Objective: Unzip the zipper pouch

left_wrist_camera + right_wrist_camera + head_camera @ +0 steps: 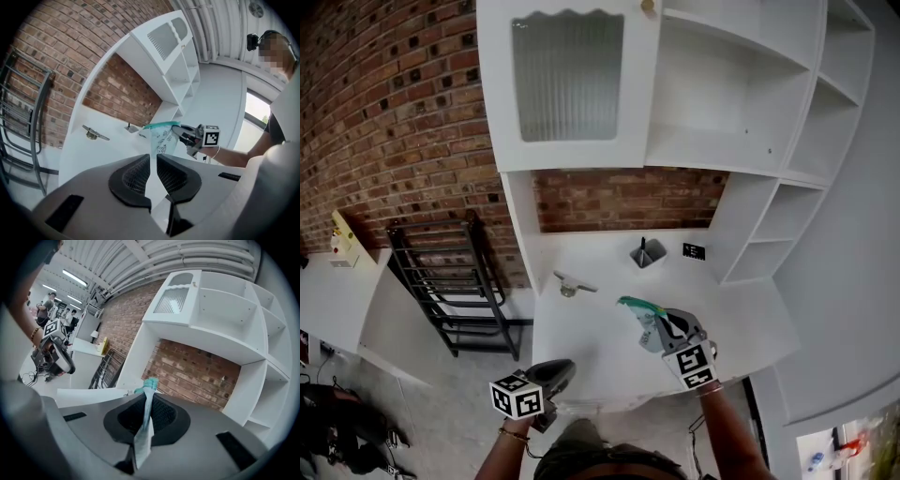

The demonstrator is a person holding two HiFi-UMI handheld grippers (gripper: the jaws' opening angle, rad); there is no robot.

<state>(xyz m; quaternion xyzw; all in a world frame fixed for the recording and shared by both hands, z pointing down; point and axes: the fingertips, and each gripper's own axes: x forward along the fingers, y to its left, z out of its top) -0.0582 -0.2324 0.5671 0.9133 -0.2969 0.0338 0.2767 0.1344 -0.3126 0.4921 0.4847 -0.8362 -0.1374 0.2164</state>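
- One gripper only, the right gripper (654, 325), is pinching the zipper pouch (161, 139) tight by its edge, so the pouch could be slipping or twisting when the zip gets pulled.
- The left gripper (555, 373) is hanging closed and empty, well apart from the pouch, which is dangling above the white counter (591, 339).

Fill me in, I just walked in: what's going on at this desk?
A person holds a gripper in each hand. The right gripper is shut on a teal-topped zipper pouch, held above the white desk. The left gripper is shut and empty, apart from the pouch.
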